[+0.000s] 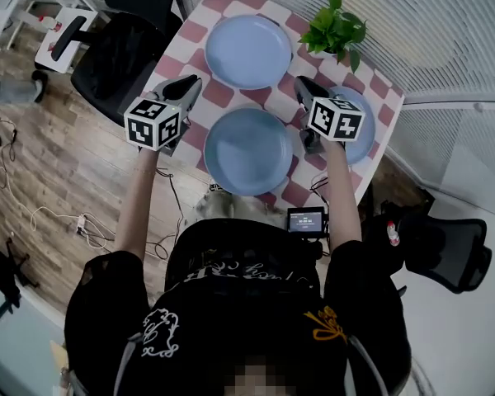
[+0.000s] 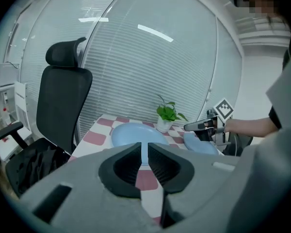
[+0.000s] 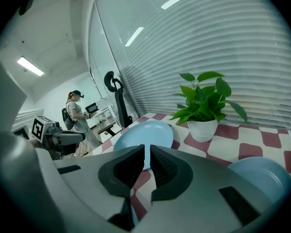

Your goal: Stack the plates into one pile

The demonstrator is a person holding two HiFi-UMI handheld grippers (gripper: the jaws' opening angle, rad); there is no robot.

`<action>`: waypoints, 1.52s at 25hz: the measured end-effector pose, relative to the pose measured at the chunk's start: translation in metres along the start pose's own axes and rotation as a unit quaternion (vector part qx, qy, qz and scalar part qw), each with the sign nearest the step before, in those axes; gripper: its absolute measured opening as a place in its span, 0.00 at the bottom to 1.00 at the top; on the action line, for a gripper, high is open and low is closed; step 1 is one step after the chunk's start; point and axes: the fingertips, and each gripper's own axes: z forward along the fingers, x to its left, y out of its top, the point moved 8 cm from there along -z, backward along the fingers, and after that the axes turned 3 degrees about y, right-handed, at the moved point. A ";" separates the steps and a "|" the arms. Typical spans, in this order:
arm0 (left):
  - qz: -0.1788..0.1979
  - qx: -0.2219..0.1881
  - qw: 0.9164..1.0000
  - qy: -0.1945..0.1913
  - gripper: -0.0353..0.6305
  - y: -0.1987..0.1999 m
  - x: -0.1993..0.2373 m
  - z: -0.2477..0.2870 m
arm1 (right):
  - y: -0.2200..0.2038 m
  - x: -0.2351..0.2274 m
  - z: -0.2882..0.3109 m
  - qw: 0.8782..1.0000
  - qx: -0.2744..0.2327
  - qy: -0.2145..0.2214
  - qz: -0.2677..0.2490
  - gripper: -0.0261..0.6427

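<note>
3 blue plates are lying apart on the checkered desk (image 1: 219,94): the far plate (image 1: 248,51) beside the plant (image 1: 337,30), the near plate (image 1: 247,150) by the front edge, the right plate (image 1: 365,141) partly under the right tool (image 1: 301,84). The left tool (image 1: 190,84) is hovering opposite. Both tools are closed, gripping nothing.

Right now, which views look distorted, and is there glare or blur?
Head view: even light, sharp, little distortion. Left gripper view: strong fisheye bending the blinds, bright light streaks across them. Right gripper view: same fisheye, dark corners, plant sharp.
</note>
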 end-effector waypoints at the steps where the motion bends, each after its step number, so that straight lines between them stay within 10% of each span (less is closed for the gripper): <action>1: -0.005 0.009 1.000 0.003 0.11 -0.001 0.007 0.009 | -0.002 -0.006 0.010 1.000 0.010 0.002 0.006 0.06; 14: -0.088 0.091 0.992 0.027 0.31 -0.025 0.066 0.101 | -0.025 -0.063 0.078 0.991 0.041 -0.015 0.125 0.07; 18: -0.108 0.097 0.989 0.032 0.31 -0.028 0.073 0.118 | -0.031 -0.067 0.091 0.986 0.046 0.008 0.161 0.25; 38: -0.097 0.106 0.989 0.039 0.27 -0.034 0.041 0.101 | -0.034 -0.039 0.068 0.984 0.049 -0.014 0.174 0.16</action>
